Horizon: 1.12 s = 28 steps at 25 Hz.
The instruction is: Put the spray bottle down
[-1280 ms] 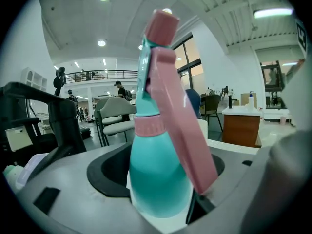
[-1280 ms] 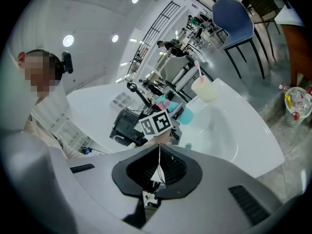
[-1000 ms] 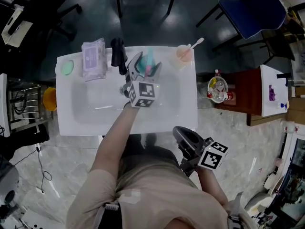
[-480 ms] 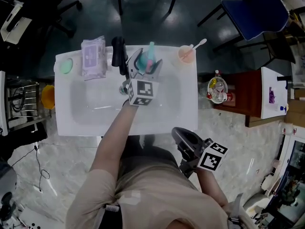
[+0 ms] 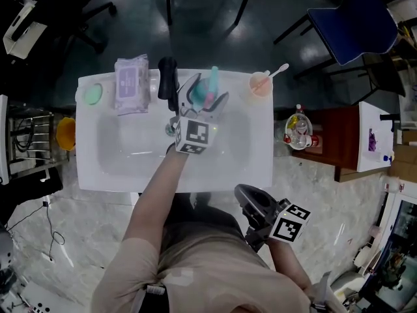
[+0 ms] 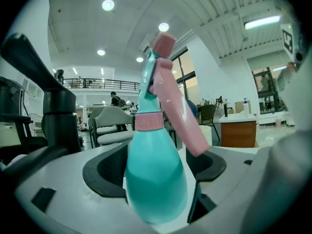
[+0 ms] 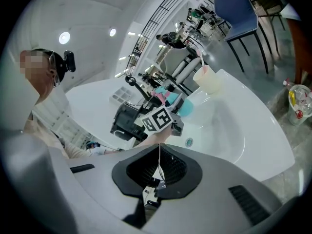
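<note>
A glossy teal plastic spray bottle (image 6: 156,179), pear-shaped with a pink trigger, stands upright on the smooth white basin's (image 5: 130,175) top-centre rim, loose between the left gripper's (image 5: 207,93) 2 just-opening jaws. Lower right, the right gripper (image 5: 247,194) is closed, empty.

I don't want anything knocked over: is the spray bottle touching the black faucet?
Apart. The left gripper view shows open background between the spray bottle and the black faucet, which stands off to its left.

Teal spray bottle (image 6: 155,191) upright inside left gripper (image 6: 158,172), jaws just opening wider, black faucet (image 6: 58,116) left
</note>
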### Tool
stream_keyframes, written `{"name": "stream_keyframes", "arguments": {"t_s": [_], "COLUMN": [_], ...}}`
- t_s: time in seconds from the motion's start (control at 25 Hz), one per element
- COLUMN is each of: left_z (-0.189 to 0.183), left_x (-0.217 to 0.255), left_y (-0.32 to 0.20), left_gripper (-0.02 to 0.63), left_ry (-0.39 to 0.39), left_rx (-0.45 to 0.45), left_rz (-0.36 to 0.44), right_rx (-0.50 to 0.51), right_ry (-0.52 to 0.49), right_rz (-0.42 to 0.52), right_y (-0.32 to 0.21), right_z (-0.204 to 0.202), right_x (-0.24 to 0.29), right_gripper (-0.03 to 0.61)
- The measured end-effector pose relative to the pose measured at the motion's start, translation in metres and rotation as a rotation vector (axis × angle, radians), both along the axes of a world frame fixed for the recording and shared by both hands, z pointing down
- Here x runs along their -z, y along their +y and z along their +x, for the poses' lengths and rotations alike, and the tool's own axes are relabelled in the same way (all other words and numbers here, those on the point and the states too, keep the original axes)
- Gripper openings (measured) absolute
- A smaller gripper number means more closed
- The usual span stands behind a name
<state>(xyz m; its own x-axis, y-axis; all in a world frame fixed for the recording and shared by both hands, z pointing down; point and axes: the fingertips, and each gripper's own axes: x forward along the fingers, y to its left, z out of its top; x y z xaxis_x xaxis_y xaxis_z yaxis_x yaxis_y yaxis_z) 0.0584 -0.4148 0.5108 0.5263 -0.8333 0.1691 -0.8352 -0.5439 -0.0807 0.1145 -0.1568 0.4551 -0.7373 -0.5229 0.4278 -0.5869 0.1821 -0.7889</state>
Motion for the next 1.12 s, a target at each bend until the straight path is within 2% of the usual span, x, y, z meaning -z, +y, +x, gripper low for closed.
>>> {"name": "stream_keyframes", "arguments": {"t_s": [0.32, 0.8, 0.96, 1.12], "left_z": [0.001, -0.003, 0.003, 0.004], "left_x": [-0.012, -0.012, -0.003, -0.010], "left_y": [0.000, -0.017, -0.007, -0.001], "left_gripper": [0.351, 0.353, 0.399, 0.397], "left_ry": [-0.058, 0.036, 0.110, 0.000], "left_rx": [0.007, 0.049, 0.024, 0.014], "left_rz": [-0.035, -0.073, -0.084, -0.074], "right_rx": [0.021, 0.020, 0.021, 0.014], "right_ry": [-0.004, 0.009, 0.006, 0.000], "right_rz": [-0.006, -0.035, -0.041, -0.045], "right_y": [-0.002, -0.002, -0.006, -0.013], "right_z": [-0.006, -0.001, 0.001, 0.006], "right_x": [-0.001, -0.007, -0.012, -0.014], "right_gripper": [0.020, 0.020, 0.021, 0.020]}}
